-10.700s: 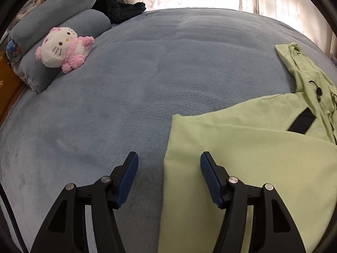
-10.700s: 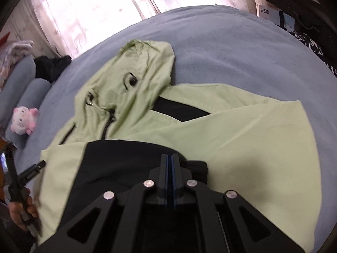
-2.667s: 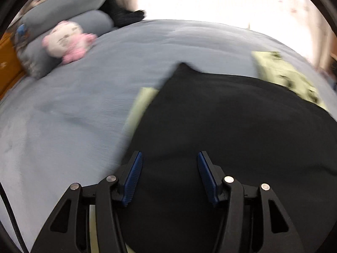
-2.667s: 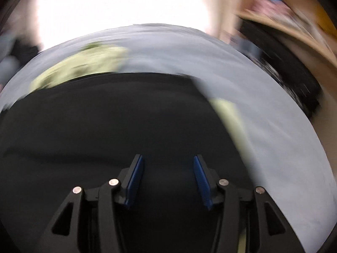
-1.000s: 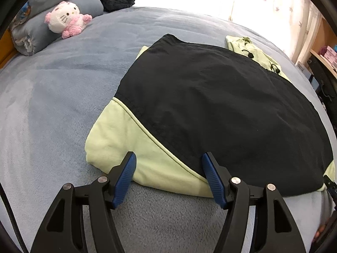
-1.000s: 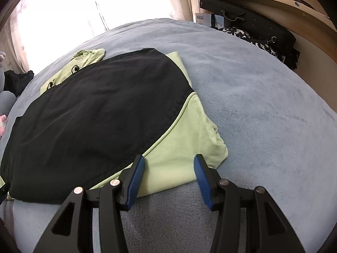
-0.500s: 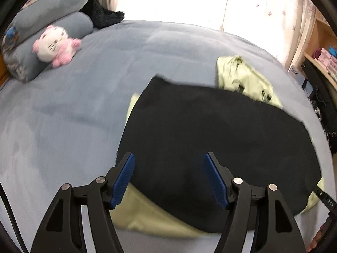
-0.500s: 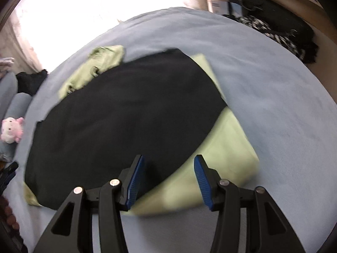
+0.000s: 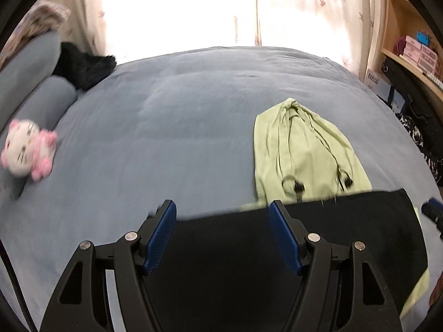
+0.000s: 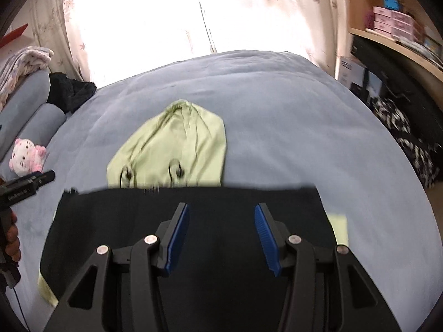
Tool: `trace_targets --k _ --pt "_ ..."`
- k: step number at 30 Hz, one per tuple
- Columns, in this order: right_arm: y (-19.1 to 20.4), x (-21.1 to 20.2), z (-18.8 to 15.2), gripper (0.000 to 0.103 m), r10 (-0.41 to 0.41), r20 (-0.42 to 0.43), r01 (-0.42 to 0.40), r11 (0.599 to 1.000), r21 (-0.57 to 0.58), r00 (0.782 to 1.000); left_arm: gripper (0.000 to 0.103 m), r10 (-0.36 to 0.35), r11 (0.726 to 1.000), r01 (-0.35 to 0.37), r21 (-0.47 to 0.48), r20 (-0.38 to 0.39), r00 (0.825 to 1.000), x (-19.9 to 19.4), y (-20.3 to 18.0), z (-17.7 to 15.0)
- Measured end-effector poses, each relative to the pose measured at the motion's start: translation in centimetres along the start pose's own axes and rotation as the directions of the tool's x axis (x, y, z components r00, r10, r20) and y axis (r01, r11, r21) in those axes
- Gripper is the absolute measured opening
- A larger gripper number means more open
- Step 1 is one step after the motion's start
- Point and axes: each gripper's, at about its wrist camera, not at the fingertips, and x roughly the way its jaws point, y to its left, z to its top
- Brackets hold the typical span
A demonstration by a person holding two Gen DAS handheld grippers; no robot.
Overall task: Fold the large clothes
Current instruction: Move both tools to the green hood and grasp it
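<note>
A light-green and black jacket lies folded on the blue bed. Its black folded body (image 9: 318,238) (image 10: 193,221) faces up, and the green hood (image 9: 301,149) (image 10: 177,149) sticks out flat beyond the far edge. My left gripper (image 9: 223,213) is open and empty, above the black body's far left edge. My right gripper (image 10: 221,213) is open and empty, over the middle of the black body. Green edges show at the sides (image 10: 339,227).
Grey pillows (image 9: 36,83) and a pink-white plush toy (image 9: 26,149) lie at the bed's left end with a black garment (image 9: 83,66). Curtains (image 10: 193,8) hang behind. Shelves with boxes (image 10: 393,25) and dark bags (image 10: 401,121) stand right of the bed.
Both grippers have lifted and tilted up from the jacket's near hem; the views now look across the black body to the hood. The jacket has not moved.
</note>
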Motion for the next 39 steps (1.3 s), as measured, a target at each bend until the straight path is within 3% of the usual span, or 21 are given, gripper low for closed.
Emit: trace_targets --k 4,9,13,20,22,26,30,31,32,33,35,37,39 --pt "-0.3 4.3 4.0 0.049 0.016 -0.032 -0.016 1.0 0.016 0.999 0.068 0.017 0.999 -0.016 0.029 -0.026 1.0 3.8 -1.1 3.3" --pt "-1.2 11.2 7.1 0.049 0.044 -0.105 -0.039 0.998 0.051 0.994 0.068 -0.037 0.999 0.038 0.015 -0.088 0.995 9.6 -2.1 6.0" --pt "-2.5 15.8 8.5 0.049 0.065 -0.124 -0.05 0.991 0.124 0.99 0.068 -0.068 0.997 0.071 0.018 -0.142 0.988 14.3 -3.2 6.9" --pt "-2.3 21.9 10.5 0.049 0.109 -0.158 -0.084 0.984 0.158 0.981 0.068 -0.027 0.999 0.031 0.016 -0.212 0.977 20.8 -4.0 7.4" --pt "-2.0 23.1 10.7 0.049 0.117 -0.173 -0.091 0.984 0.151 0.978 0.071 -0.03 1.0 0.031 0.0 -0.22 0.975 22.2 -3.8 7.6" --pt "-0.7 25.1 10.7 0.049 0.121 -0.196 -0.102 0.989 0.104 0.973 0.088 -0.017 1.0 0.015 -0.009 -0.203 0.979 23.5 -3.5 7.8" --pt "0.1 26.1 11.0 0.05 0.108 -0.193 -0.095 0.993 0.075 0.975 0.089 -0.027 1.0 0.025 -0.013 -0.204 0.979 24.1 -3.5 8.0" --pt "0.2 26.3 11.1 0.049 0.105 -0.197 -0.093 0.993 0.071 0.975 0.085 -0.028 1.0 0.027 -0.007 -0.204 0.979 24.1 -3.4 8.0" --pt "0.4 26.4 11.2 0.047 0.093 -0.203 -0.082 0.995 0.06 0.975 0.068 -0.037 0.999 0.038 0.002 -0.203 0.978 24.0 -3.6 8.0" --pt "0.5 26.4 11.3 0.042 0.081 -0.205 -0.073 0.996 0.049 0.975 0.039 -0.066 0.997 0.071 0.017 -0.193 0.979 23.6 -4.1 8.1" --pt "1.4 26.3 11.4 0.016 0.049 -0.217 -0.051 0.999 -0.008 0.975 0.003 -0.086 0.995 0.095 0.041 -0.191 0.978 23.4 -4.9 8.4" --pt "2.1 25.9 11.6 0.008 0.031 -0.209 -0.041 0.998 -0.043 0.977 0.001 -0.027 0.996 0.041 0.077 -0.18 0.983 22.8 -5.8 8.4" --pt "2.8 24.6 11.5 0.007 -0.001 -0.172 -0.014 0.996 -0.085 0.985 0.0 -0.001 0.997 0.013 0.075 -0.161 0.987 22.0 -5.9 8.6"
